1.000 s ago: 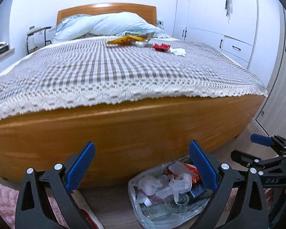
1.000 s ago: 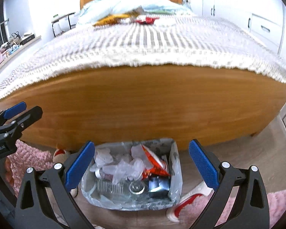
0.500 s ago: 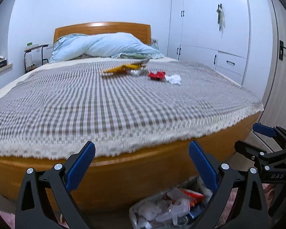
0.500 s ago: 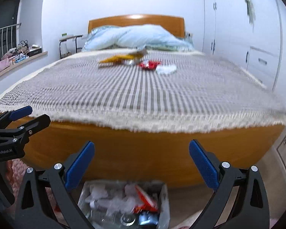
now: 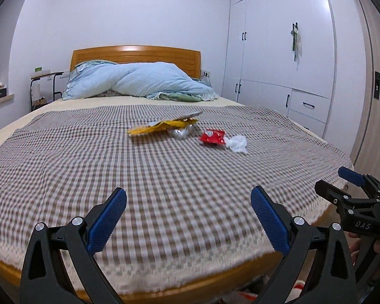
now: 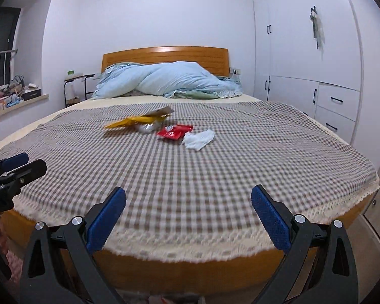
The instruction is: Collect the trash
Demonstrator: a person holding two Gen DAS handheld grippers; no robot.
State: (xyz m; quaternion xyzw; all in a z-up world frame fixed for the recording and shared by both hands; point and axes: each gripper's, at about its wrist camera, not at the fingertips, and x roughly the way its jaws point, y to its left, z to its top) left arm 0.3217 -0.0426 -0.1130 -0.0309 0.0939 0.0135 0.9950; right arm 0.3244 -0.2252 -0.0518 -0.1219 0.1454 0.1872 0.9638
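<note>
Both tongs (image 5: 188,219) agape above bed (image 5: 164,177)

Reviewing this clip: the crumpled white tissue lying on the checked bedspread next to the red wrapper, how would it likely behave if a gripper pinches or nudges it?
The white tissue looks crumpled and thin, so it would probably squash flat in a pinch rather than resist. It seems very light, so a nudge would likely slide it over the bedspread. It lies against the red wrapper, so a wide pinch might catch both.

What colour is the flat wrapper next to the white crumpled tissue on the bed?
Red with white print: the wrapper shows best in the right wrist view.
</note>
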